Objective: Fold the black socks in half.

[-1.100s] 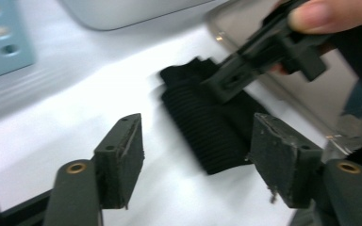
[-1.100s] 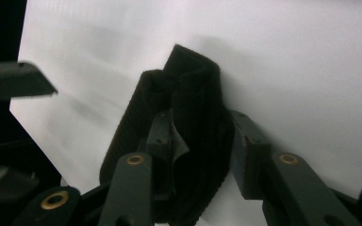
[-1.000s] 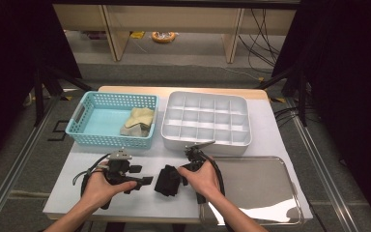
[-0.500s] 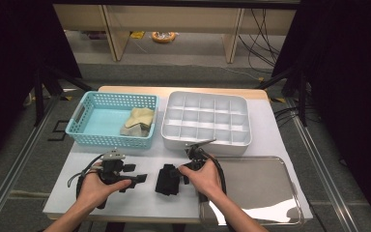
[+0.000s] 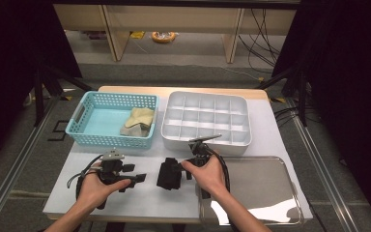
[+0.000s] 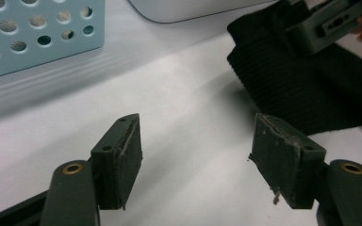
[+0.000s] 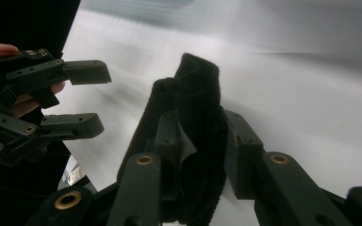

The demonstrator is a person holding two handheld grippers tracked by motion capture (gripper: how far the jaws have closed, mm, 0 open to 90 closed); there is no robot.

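A folded black ribbed cloth [image 5: 169, 173] lies on the white table near the front edge, between the two hands. My right gripper [image 5: 181, 171] reaches it from the right. In the right gripper view its jaws [image 7: 200, 146] have just been closing and now press on a bunched fold of the black cloth [image 7: 198, 94]. My left gripper [image 5: 136, 173] rests on the table left of the cloth, pointing at it. Its jaws [image 6: 193, 169] stand open with bare table between them, and the black cloth [image 6: 301, 94] lies just ahead. The left gripper [image 7: 82, 99] is also in the right gripper view, at the left.
A teal basket [image 5: 84, 123] holding a beige cloth [image 5: 137, 121] stands at the back left. A white compartment tray [image 5: 203, 95] stands at the back right. A shiny metal tray [image 5: 265, 186] lies at the front right, under the right forearm.
Both hands have shifted only slightly. The black cloth stays between the two grippers.
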